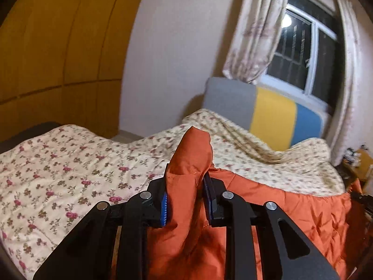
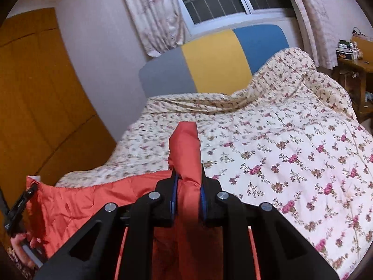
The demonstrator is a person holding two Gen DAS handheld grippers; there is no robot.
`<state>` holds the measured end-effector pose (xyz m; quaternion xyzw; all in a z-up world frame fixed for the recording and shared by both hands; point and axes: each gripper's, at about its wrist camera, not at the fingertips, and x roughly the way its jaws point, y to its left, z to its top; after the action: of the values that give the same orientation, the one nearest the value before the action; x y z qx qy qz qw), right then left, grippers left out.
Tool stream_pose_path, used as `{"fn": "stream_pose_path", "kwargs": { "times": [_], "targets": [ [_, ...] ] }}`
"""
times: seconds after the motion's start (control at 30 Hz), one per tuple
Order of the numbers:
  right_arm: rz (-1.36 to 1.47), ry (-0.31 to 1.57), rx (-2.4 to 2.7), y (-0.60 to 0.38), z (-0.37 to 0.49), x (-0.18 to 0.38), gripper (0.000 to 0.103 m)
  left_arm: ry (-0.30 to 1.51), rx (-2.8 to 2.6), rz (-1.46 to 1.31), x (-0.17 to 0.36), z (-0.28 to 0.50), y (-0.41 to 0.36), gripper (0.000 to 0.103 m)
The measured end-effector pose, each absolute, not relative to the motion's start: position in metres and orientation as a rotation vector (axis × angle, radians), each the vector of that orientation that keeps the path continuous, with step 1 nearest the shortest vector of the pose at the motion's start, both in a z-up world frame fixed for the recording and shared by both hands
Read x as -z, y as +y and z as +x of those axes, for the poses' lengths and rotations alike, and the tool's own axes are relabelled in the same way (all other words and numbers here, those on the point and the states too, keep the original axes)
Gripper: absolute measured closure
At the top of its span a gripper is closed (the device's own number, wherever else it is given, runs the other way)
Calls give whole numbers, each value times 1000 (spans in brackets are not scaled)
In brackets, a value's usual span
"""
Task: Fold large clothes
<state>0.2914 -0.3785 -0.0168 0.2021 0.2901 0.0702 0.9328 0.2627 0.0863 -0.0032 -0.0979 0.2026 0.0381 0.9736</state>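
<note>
Two grips: left gripper (image 1: 186,193) and right gripper (image 2: 188,193) nearly closed, pinching quilted orange padded garment (image 1: 291,212).
Reason: edge stretched between, above floral-quilted bed (image 2: 291,154), for folding.

Your left gripper (image 1: 186,186) and right gripper (image 2: 188,186) both point slightly downward, each with jaws pinched on a bunched fold of the orange garment (image 1: 291,210), your left hand (image 2: 22,245) gripping its handle.

No readable text, labels, brands or numbers anywhere in either wrist view. Small containers on the wooden side table (image 2: 354,63), far off to the right of the right gripper (image 2: 188,200), are too small and blurred to read. Nothing printed on the black gripper arms, either.
</note>
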Motion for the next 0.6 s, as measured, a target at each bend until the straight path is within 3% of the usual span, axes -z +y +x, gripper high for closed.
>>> {"fn": "stream_pose_path", "kwargs": {
  "times": [0.6],
  "targets": [
    [393, 780, -58, -367, 360, 140, 83, 628, -207, -168, 111, 335, 83, 79]
  ]
}}
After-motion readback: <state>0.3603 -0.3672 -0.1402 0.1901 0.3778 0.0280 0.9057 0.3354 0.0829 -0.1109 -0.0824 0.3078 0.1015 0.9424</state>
